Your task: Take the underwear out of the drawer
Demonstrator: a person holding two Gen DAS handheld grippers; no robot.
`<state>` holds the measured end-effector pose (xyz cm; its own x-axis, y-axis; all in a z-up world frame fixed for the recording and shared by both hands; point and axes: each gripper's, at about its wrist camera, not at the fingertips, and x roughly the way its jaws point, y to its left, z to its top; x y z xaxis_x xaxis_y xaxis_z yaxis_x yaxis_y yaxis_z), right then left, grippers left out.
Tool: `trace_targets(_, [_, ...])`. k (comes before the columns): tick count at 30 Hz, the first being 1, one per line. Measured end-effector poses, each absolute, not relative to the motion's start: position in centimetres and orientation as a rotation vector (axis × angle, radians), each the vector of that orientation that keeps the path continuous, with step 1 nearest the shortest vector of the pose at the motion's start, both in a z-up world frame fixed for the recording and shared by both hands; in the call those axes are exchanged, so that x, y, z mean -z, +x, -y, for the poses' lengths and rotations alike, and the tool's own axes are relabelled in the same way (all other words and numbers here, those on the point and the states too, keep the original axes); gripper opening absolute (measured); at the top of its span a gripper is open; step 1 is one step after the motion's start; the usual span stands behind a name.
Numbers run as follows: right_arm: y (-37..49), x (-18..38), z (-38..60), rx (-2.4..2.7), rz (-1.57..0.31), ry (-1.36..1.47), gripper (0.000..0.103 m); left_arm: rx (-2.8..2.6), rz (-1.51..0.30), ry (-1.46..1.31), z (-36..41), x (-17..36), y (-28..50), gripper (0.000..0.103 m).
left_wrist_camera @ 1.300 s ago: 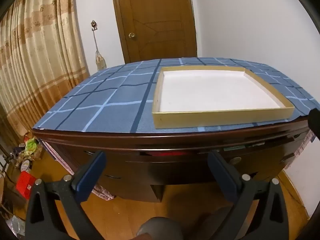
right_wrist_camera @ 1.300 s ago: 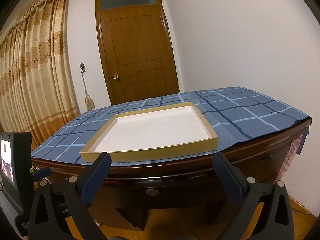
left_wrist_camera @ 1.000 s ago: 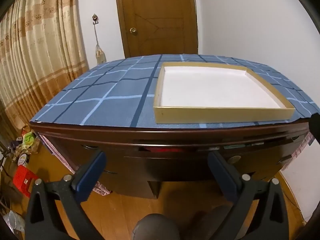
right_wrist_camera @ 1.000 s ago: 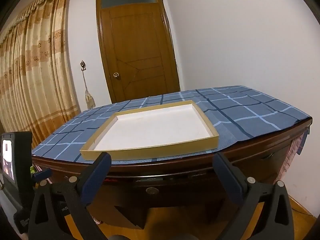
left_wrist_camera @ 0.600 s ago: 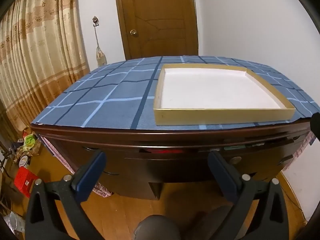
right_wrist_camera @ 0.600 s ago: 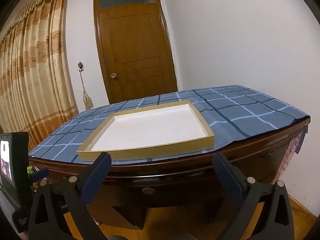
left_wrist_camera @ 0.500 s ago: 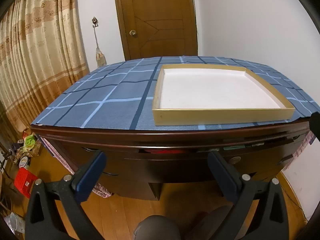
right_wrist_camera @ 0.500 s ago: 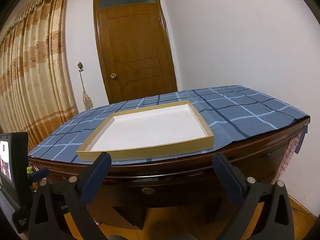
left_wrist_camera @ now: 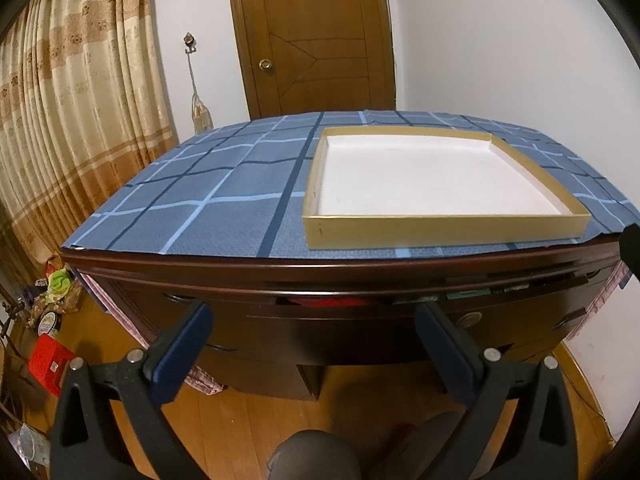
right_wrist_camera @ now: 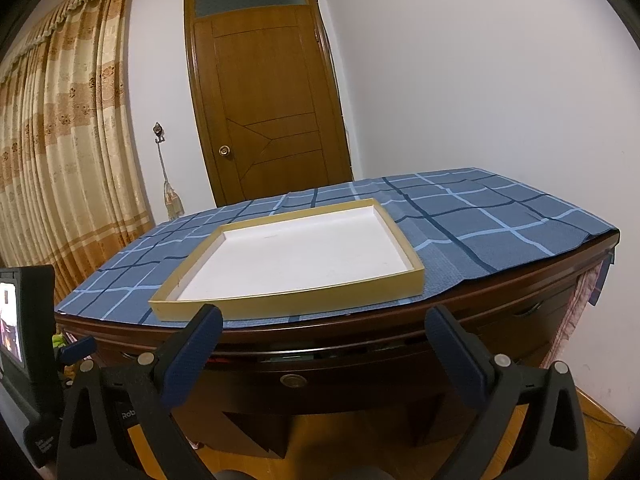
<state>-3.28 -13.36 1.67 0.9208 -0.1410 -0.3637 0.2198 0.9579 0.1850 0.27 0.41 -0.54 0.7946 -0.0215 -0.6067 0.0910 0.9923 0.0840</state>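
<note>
Underwear is the thing I am after, and I judge the only sign of it is the strip of red fabric [left_wrist_camera: 328, 301] showing through the narrow gap at the top of the dark wooden drawer [left_wrist_camera: 360, 330], which stands barely ajar under the lip of the surface. Whether that red cloth really is the underwear I cannot tell from so thin a slice. If it is, I expect it to be light, soft and limp: nothing fragile, but it will bunch and drape, so I would pinch a raised fold near its middle, not chase an edge.

My left hand-held gripper [left_wrist_camera: 312, 336] hangs with its blue-padded fingers wide apart and nothing between them. The red strip lies ahead of it and slightly above, roughly centred between the two fingers, with the drawer front directly before them. The round brass knob [left_wrist_camera: 469, 320] sits just off its right finger.

My right hand-held gripper [right_wrist_camera: 320, 340] is likewise spread and empty. From it, the drawer gap lies straight ahead at finger height, and the brass knob [right_wrist_camera: 293, 379] sits low between the fingers, a little left of centre. I judge that knob is where I must take hold first, since the gap is too thin to reach through.

Above both, on the blue checked cloth [right_wrist_camera: 480, 224], rests a shallow tan cardboard tray with a white floor [right_wrist_camera: 416, 276].
</note>
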Motion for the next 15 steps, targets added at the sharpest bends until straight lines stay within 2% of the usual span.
trace_targets(15, [-3.2, -1.53, 13.5, 0.19, -0.358, 0.23, 0.103, 0.06, -0.647, 0.115, -0.21, 0.56, 0.23, 0.103])
